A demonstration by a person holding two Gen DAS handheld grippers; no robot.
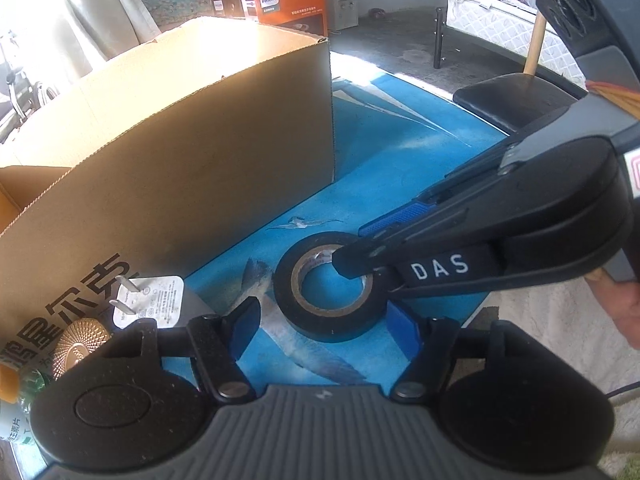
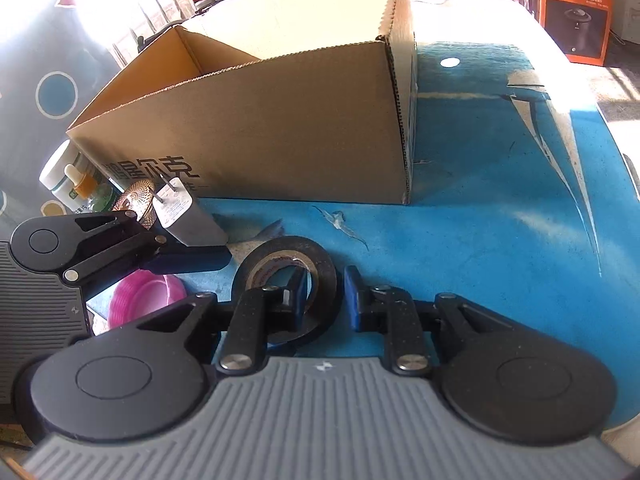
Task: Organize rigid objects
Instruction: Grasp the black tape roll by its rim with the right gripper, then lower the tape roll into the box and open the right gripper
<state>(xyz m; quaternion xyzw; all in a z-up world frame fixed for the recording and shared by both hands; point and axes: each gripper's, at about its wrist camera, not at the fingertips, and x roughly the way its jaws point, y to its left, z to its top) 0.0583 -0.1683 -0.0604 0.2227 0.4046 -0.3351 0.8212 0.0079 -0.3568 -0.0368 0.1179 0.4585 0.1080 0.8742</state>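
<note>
A black roll of tape (image 1: 326, 286) lies flat on the blue table, in front of an open cardboard box (image 1: 168, 152). My left gripper (image 1: 328, 320) is open, its fingers either side of the roll. My right gripper (image 2: 326, 292) is open too: its left finger sits inside the roll's hole (image 2: 298, 280), its right finger outside the rim. The roll (image 2: 320, 260) and the box (image 2: 280, 120) also show in the right wrist view. The right gripper (image 1: 352, 256) reaches in from the right in the left wrist view.
A white plug adapter (image 1: 150, 300), a gold ribbed lid (image 1: 78, 344) and bottles (image 2: 76, 184) stand by the box's near left corner. A pink dish (image 2: 146, 296) lies under the left gripper (image 2: 120, 240). A black chair (image 1: 516, 100) stands beyond the table.
</note>
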